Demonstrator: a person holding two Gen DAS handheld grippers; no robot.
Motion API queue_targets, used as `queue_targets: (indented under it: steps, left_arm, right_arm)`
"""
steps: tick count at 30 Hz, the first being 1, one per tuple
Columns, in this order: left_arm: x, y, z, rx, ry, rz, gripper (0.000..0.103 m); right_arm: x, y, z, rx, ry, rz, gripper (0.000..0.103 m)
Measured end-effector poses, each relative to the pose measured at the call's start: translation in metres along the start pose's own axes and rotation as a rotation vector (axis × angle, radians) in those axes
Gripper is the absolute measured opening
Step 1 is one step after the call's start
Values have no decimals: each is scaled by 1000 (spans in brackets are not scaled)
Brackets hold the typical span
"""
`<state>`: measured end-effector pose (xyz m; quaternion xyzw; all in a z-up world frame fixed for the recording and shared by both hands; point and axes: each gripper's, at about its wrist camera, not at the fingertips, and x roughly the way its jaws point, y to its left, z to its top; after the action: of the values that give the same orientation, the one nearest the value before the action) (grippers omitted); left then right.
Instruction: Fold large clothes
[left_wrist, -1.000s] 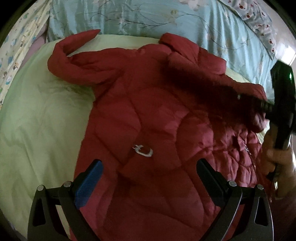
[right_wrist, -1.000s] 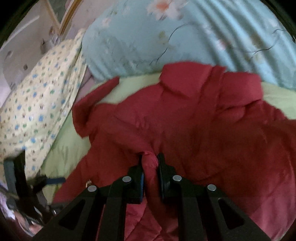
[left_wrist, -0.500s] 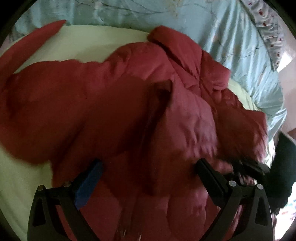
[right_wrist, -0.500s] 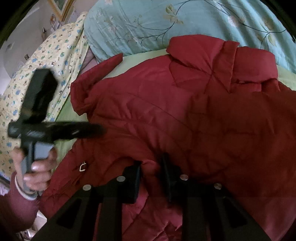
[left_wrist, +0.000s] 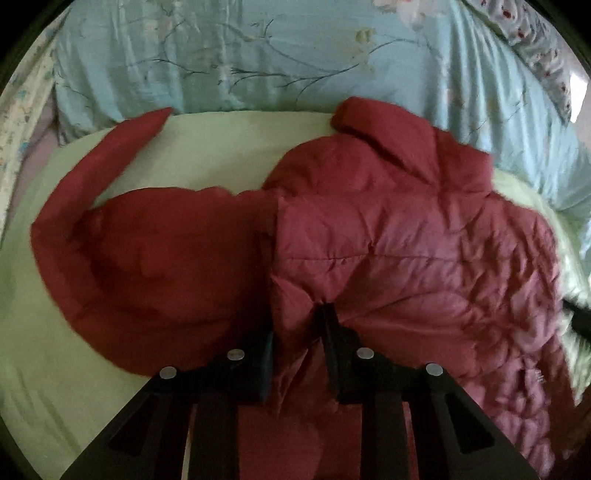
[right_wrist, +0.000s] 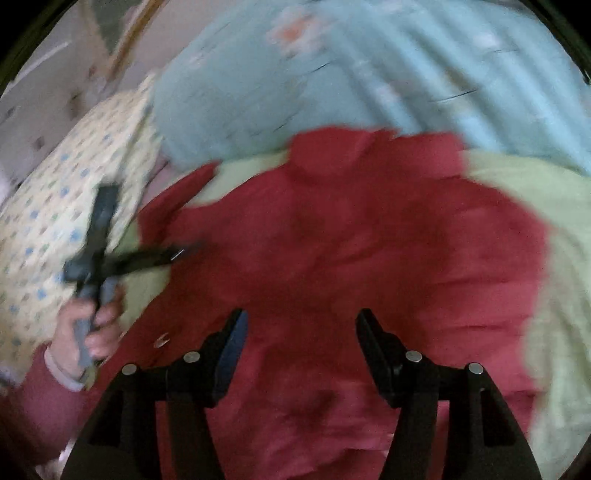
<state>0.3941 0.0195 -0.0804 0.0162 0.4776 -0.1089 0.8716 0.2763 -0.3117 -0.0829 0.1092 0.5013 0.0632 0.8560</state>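
The left gripper (left_wrist: 295, 328) is closing, pinching a fold of the red jacket (left_wrist: 406, 251); the right gripper (right_wrist: 299, 332) is opening, half-spread above it, holding nothing.

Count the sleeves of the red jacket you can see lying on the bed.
1. One sleeve of the red jacket curls out to the left over the green sheet. The other may be hidden under the folded-over panel.
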Motion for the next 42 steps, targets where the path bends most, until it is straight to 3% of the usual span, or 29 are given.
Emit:
queue_targets:
  steps: [6,11,16,19,22,24,27,31,37,42]
  left_arm:
    - [-9,-14,-3,30,-8,52,31]
    - [-66,9,-6,-42,-95,-19,33]
    - [-86,-8,-4,-16,-136,-149,33]
    - [-69,-31,1,30,-118,-115,33]
    - [-32,-44,1,48,-49,-90,33]
    - [-2,-44,3,60,-7,-47,33]
    - [23,-40,3,45,32,-51,35]
    - [38,-39,2,48,45,-47,35]
    - [48,-46,3,55,42,-26,35]
    - [45,-40,-2,40,44,-55,35]
  right_arm:
    - [6,-59,14,127,-6,-194,64]
    - [46,-80,7,135,108,-259,61]
    - [66,-78,-2,100,148,-317,62]
    - [64,-75,-5,106,151,-325,62]
    - [63,-75,-6,97,155,-332,62]
    - [62,-79,-8,106,152,-327,62]
    - [59,-83,-8,117,151,-321,62]
    - [51,-73,-4,121,156,-337,62]
    - [27,-29,9,53,52,-286,63]
    - [73,-35,-2,24,177,-343,62]
